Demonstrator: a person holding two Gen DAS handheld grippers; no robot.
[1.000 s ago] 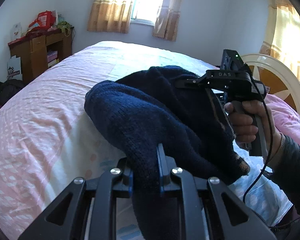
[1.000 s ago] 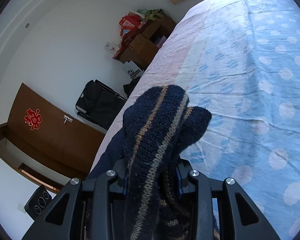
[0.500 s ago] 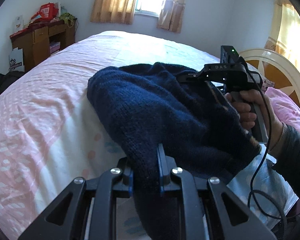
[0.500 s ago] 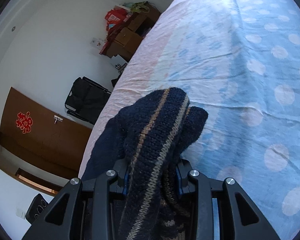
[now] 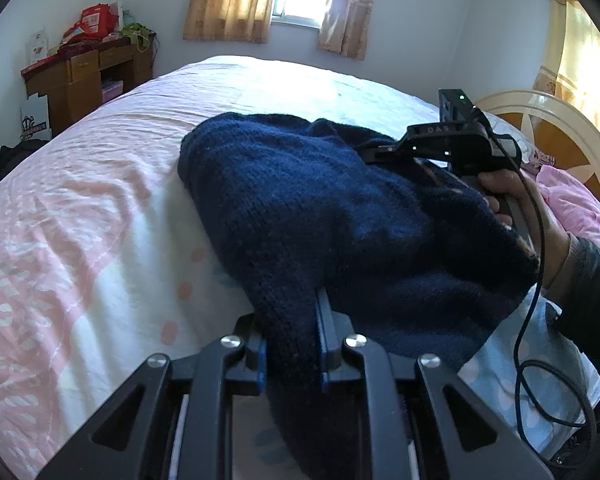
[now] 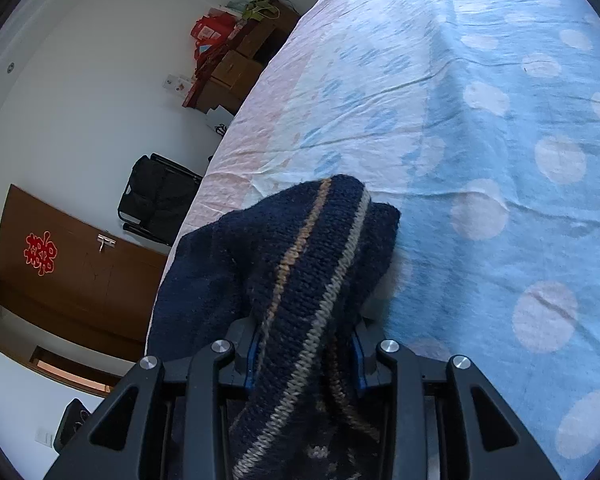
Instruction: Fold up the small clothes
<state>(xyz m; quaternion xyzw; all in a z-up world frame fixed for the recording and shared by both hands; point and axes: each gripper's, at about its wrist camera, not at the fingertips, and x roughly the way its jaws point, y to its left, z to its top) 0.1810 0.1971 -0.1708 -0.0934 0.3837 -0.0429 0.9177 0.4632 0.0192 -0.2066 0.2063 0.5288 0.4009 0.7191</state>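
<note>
The navy knit sweater (image 5: 340, 216) lay bunched on the bed (image 5: 100, 208), near its edge, w/ both grippers clamped on it. The left gripper (image 5: 291, 334) was closed on a thick wad of plain navy knit, and the right gripper (image 6: 304, 344) was closed on the striped band, prob. a hem or cuff, w/ tan and grey lines running along it. Judging by the chunky stitch, the sweater would handle soft and floppy, fairly light but bulky, not slippery and not fragile; it would sag and stretch between the two grips rather than hold a crease, so edges and ribbed bands seemed the best places to take hold, not mid-panel folds. The left wrist view showed most of the garment spread across the pink and white part of the sheet, plus the right gripper (image 5: 384, 152) from outside and the hand (image 5: 512, 200) on its handle, cable trailing. The right wrist view showed what the left didn't: the stripe detail up close, the blue dotted stretch of sheet ahead, and the wooden door (image 6: 60, 280) off to the side.
</note>
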